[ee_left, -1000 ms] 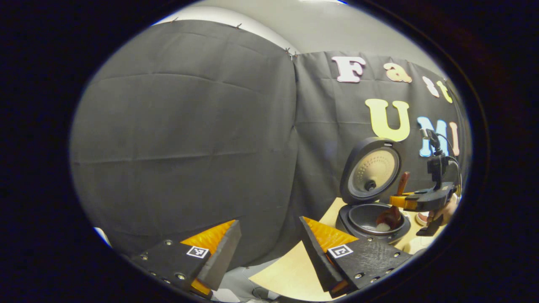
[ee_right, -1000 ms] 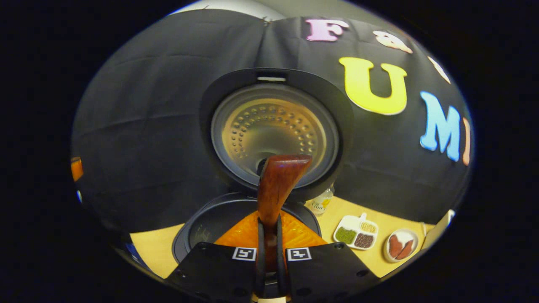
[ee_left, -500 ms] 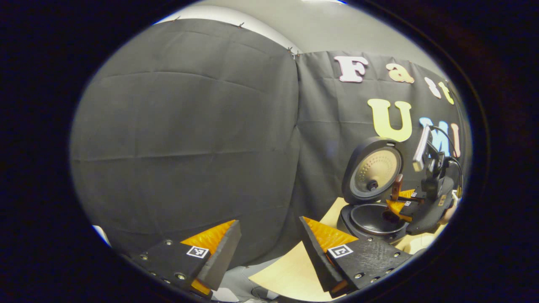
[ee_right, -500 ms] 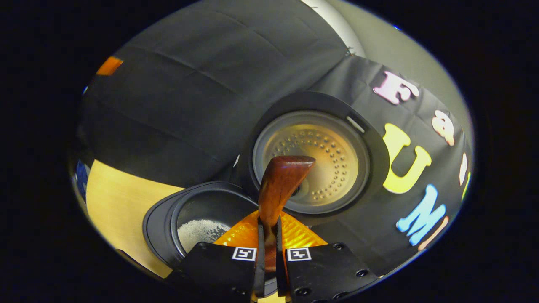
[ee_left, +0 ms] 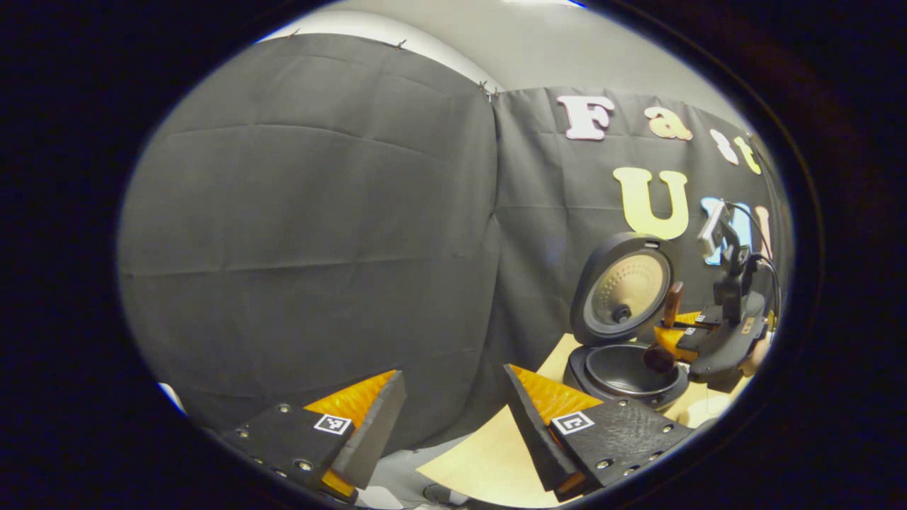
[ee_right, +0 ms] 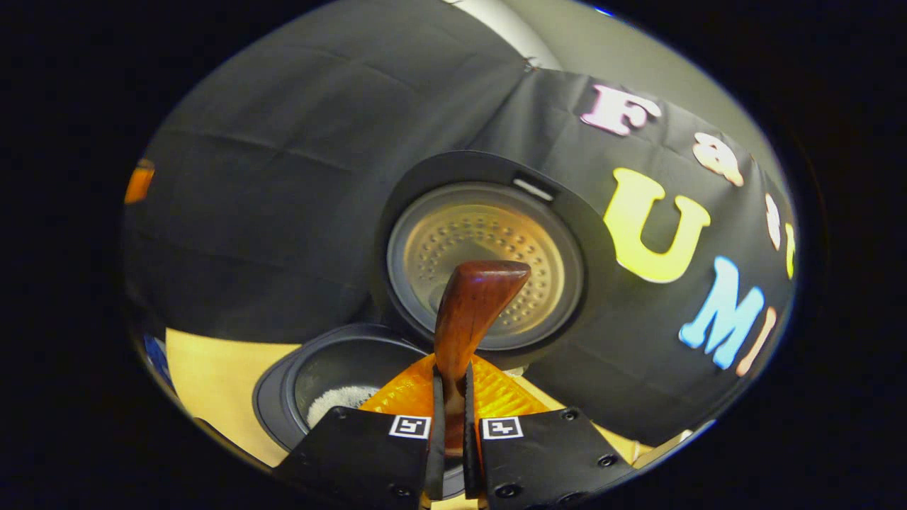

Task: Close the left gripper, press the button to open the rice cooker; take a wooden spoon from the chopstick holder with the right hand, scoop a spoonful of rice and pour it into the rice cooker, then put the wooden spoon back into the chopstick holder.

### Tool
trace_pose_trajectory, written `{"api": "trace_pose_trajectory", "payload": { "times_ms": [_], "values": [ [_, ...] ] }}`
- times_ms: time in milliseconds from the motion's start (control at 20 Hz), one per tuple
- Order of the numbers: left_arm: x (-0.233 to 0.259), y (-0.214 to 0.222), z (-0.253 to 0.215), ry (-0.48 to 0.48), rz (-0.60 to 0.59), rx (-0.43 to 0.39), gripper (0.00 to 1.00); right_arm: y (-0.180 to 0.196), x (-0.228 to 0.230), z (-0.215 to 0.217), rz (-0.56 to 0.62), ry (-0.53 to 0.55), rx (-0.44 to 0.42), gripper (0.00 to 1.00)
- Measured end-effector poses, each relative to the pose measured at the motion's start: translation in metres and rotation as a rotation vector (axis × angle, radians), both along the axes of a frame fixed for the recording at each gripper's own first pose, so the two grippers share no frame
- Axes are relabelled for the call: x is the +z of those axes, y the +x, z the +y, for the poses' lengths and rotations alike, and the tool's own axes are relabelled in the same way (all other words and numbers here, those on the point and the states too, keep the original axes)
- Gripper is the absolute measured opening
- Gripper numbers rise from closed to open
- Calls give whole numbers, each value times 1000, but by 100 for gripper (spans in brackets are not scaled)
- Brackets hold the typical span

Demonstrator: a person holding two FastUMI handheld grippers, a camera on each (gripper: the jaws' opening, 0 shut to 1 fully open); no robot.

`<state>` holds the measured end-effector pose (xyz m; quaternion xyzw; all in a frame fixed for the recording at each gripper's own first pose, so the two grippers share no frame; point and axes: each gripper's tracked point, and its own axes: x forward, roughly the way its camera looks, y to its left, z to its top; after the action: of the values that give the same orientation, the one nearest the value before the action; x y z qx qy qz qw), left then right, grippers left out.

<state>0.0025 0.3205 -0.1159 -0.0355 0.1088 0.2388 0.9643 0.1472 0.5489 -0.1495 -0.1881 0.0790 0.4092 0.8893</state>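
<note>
The rice cooker stands open on the table with its lid raised behind the pot. Over the pot, my right gripper is rolled to one side and shut on the wooden spoon, whose bowl hangs just above the rim. In the right gripper view the spoon's handle rises between the shut fingers of my right gripper, in front of the lid. White rice lies in the pot below. My left gripper is open and holds nothing, well left of the cooker.
The light wooden table runs from under my left gripper to the cooker, and a strip of it lies left of the pot. The black cloth wall stands close behind the cooker. A hand holds the right gripper.
The right gripper rolled sideways over the pot and has rolled partly back. The spoon's rice is gone from its bowl and rice now lies in the pot. The left gripper stayed put.
</note>
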Motion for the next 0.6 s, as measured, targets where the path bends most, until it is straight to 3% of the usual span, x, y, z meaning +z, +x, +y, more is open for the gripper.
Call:
{"api": "trace_pose_trajectory", "payload": {
  "times_ms": [250, 600],
  "values": [
    [10, 17, -17, 10, -14, -48, 85, 13, 32, -31, 225, 270, -116, 12],
    [25, 50, -64, 13, -35, -172, 86, 27, 69, -113, 313, 452, -300, 9]
  ]
}}
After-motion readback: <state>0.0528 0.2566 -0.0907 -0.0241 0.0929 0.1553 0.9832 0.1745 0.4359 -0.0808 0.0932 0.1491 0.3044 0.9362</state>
